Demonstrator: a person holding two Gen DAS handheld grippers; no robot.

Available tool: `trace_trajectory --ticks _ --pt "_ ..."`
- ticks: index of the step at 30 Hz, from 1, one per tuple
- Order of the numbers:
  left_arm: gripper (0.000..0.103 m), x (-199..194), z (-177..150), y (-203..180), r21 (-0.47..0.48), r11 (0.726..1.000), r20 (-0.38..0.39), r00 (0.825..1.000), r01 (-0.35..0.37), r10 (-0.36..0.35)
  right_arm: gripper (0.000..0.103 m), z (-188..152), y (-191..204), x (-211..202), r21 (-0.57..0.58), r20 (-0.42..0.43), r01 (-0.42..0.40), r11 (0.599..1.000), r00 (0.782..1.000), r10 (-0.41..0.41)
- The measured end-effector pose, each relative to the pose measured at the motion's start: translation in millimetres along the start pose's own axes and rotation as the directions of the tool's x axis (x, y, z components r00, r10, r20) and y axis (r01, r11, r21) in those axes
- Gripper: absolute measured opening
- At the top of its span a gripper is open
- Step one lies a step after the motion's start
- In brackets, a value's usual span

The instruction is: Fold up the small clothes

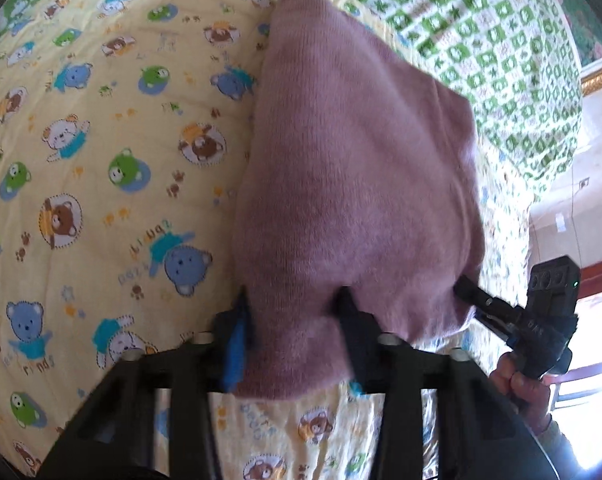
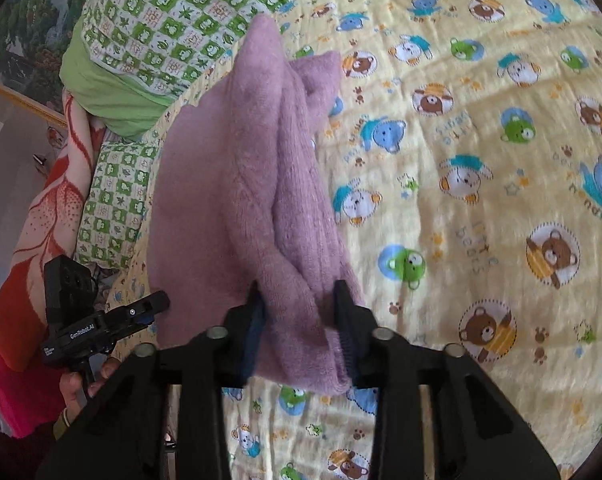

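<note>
The mauve knit garment (image 1: 353, 184) is seen raised off the yellow bear-print quilt (image 1: 101, 160), with its far end towards the green checked pillow (image 1: 481, 48). It reads as soft, light and limp: it sags between the two holds and bunches into thick ridges, so a slip is unlikely, but stretching is a risk. The near hem, at its two corners, is judged the right place to be taken. The left tongs (image 1: 293, 312) are clamped on that hem, a wad of knit pinched between the pads. The right tongs (image 2: 301, 312) are likewise closed on a doubled fold of the knit. Both are angled down towards the quilt, side by side. Whether the garment's far end touches the quilt cannot be told, motion blur spoiling that edge.
</note>
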State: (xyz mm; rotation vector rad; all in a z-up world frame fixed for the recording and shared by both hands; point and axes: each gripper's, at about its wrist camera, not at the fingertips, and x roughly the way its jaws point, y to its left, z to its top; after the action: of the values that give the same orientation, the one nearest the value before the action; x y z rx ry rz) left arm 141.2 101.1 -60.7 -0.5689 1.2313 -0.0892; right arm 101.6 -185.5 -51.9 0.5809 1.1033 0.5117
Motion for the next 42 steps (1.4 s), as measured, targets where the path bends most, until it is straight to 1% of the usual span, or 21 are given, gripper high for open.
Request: trace_trajectory --ticks 1,2,4,5,7,8,10,12,14,17,20,22,25,27,28,29,33,37,38,42 --pt "0.032 -2.0 -0.3 -1.3 0.01 1.0 0.003 1.0 -0.002 0.002 0.022 -0.8 -0.7 -1.8 0.013 -0.001 -0.012 1.0 1.0 0.012" --pt "0.031 -3.3 -0.2 -2.2 0.018 1.0 0.002 1.0 0.0 0.0 0.02 -0.7 -0.8 -6.8 0.029 0.011 -0.04 0.999 0.999 0.04" --pt "0.031 -1.7 -0.4 -0.6 0.02 1.0 -0.01 1.0 -0.002 0.002 0.019 -0.2 -3.2 -15.7 0.065 0.034 -0.095 0.993 0.995 0.093" --pt "0.031 -0.6 -0.6 1.1 0.017 1.0 -0.012 1.0 -0.006 0.006 0.018 0.4 -4.9 -17.7 0.075 0.034 -0.093 0.993 0.995 0.09" --pt "0.032 4.3 -2.9 4.3 0.009 1.0 -0.012 1.0 -0.016 0.016 0.018 1.0 -3.7 -14.3 0.039 0.021 -0.027 0.999 0.999 0.026" --pt "0.035 6.8 -3.6 4.9 0.007 1.0 -0.013 1.0 -0.024 0.024 0.018 0.8 -1.1 -9.6 -0.003 0.012 0.027 1.0 1.0 -0.027" --pt "0.041 10.8 -6.4 4.6 0.012 0.999 -0.006 0.999 -0.051 0.051 0.018 -0.5 3.1 0.3 -0.059 0.008 0.096 0.994 0.995 -0.096" --pt "0.046 11.4 -8.0 3.2 0.024 0.997 0.012 0.998 -0.067 0.067 0.021 -1.7 6.2 10.7 -0.099 0.007 0.158 0.983 0.987 -0.158" --pt "0.051 8.6 -10.6 -1.3 0.031 0.995 0.026 0.995 -0.092 0.091 0.024 -1.1 6.8 13.4 -0.088 0.011 0.174 0.981 0.985 -0.174" --pt "0.053 0.9 -17.1 -6.4 0.05 0.991 0.05 0.991 -0.125 0.123 0.034 -2.5 7.1 4.4 -0.064 0.025 0.17 0.983 0.985 -0.169" --pt "0.053 -6.9 -28.0 -9.6 0.054 0.989 0.066 0.988 -0.141 0.137 0.039 -9.8 9.9 -8.2 -0.083 0.046 0.203 0.976 0.979 -0.2" --pt "0.054 -12.4 -35.1 -12.6 0.066 0.986 0.082 0.985 -0.156 0.15 0.044 -14.1 9.4 -13.6 -0.075 0.047 0.216 0.974 0.976 -0.213" --pt "0.06 -22.1 -49.6 -20.4 0.107 0.973 0.12 0.975 -0.202 0.189 0.047 -24.7 11.1 -23.7 -0.082 0.068 0.241 0.967 0.969 -0.236" --pt "0.061 -29.9 -62.1 -25.9 0.135 0.965 0.154 0.967 -0.226 0.205 0.053 -33.5 14.8 -32.0 -0.098 0.091 0.257 0.961 0.964 -0.249" --pt "0.065 -33.1 -69.0 -30.6 0.154 0.957 0.17 0.961 -0.244 0.217 0.054 -37.3 16.9 -35.7 -0.107 0.104 0.259 0.96 0.963 -0.248" --pt "0.07 -34.8 -73.9 -33.7 0.167 0.951 0.178 0.957 -0.259 0.23 0.058 -41.7 19.9 -40.0 -0.116 0.123 0.257 0.959 0.962 -0.243" --pt "0.075 -41.9 -95.7 -46.0 0.205 0.927 0.229 0.936 -0.315 0.268 0.078 -60.7 32.8 -53.4 -0.163 0.185 0.268 0.95 0.954 -0.237" --pt "0.081 -47.2 -112.4 -43.8 0.205 0.909 0.276 0.912 -0.363 0.302 0.081 -79.0 43.3 -55.3 -0.206 0.205 0.28 0.938 0.949 -0.238" --pt "0.081 -47.8 -117.2 -42.5 0.204 0.904 0.287 0.906 -0.375 0.311 0.083 -84.4 46.0 -54.6 -0.218 0.211 0.285 0.934 0.948 -0.24" --pt "0.081 -48.4 -131.0 -36.5 0.211 0.889 0.299 0.893 -0.406 0.337 0.087 -107.2 54.1 -52.4 -0.263 0.225 0.3 0.917 0.943 -0.244"
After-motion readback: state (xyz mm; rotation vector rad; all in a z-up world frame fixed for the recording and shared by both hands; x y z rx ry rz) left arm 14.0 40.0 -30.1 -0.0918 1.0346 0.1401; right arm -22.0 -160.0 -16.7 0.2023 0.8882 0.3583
